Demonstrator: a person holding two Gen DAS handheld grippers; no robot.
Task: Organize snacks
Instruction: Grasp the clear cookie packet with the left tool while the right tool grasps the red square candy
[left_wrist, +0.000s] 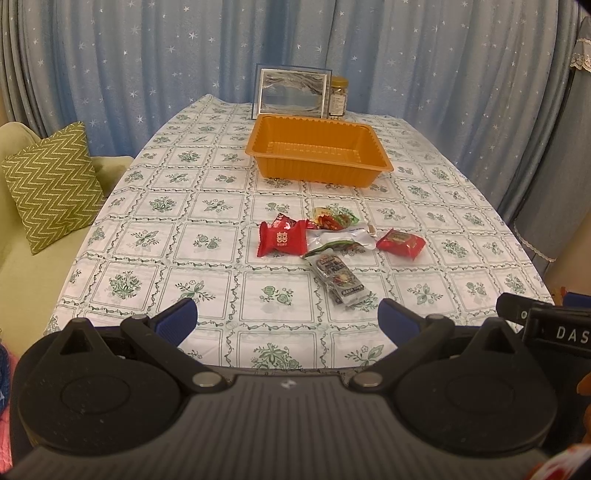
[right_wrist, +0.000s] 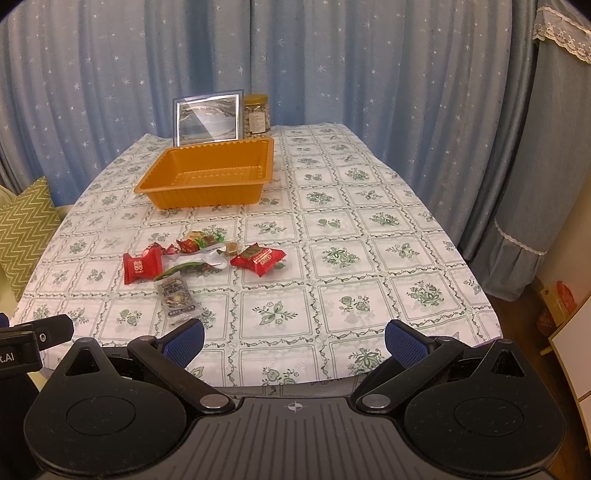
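Note:
Several snack packets lie in a loose pile mid-table: a red packet, another red packet, a silver-white pouch, a clear grey packet and small sweets. An empty orange tray stands behind them. My left gripper is open and empty near the table's front edge. My right gripper is open and empty too, to the right of the pile.
The table has a floral checked cloth. A framed picture and a jar stand at the far edge before blue curtains. A green sofa with a zigzag cushion is at the left.

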